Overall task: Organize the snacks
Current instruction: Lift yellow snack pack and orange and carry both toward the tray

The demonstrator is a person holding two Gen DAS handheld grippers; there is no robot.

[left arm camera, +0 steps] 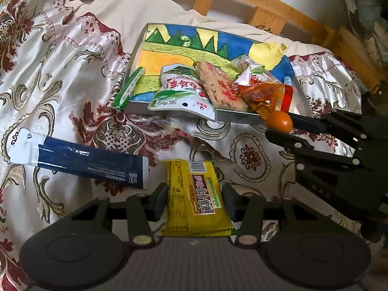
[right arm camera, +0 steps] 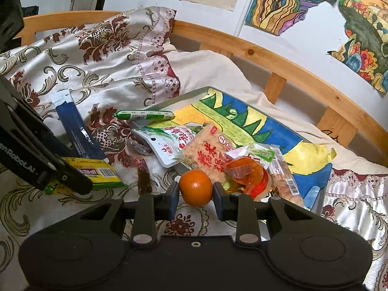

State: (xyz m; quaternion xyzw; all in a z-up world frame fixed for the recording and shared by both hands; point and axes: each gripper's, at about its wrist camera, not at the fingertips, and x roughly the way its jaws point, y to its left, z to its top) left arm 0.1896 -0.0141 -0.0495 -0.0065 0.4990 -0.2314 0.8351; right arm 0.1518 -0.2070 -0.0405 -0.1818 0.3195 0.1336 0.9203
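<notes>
Snacks are piled at the near end of a shallow tray [left arm camera: 138, 55] whose floor is a bright crayon landscape, set on a floral satin bedspread [left arm camera: 60, 77] against a slatted wooden bed frame [right arm camera: 278, 55]. On the tray lie a white-and-green pouch [left arm camera: 180, 92], a puffed rice bar [left arm camera: 218, 84] in red-lettered wrap, an orange packet [left arm camera: 262, 94] and a few smaller wrappers, while a green sausage stick [right arm camera: 143, 115] rests across the tray's corner rim. A dark blue sachet [left arm camera: 84, 162] lies on the bedspread, well apart from the tray. The left gripper [left arm camera: 195, 200] is clamped on a yellow snack packet [left arm camera: 194, 194], its pads pressing the packet's two long edges, over the bedspread just short of the tray. The right gripper [right arm camera: 196, 191] is closed on a small orange [right arm camera: 196, 187], both pads against its sides, near the tray's front rim. Colourful drawings [right arm camera: 291, 2] are taped on the wall behind the bed.
</notes>
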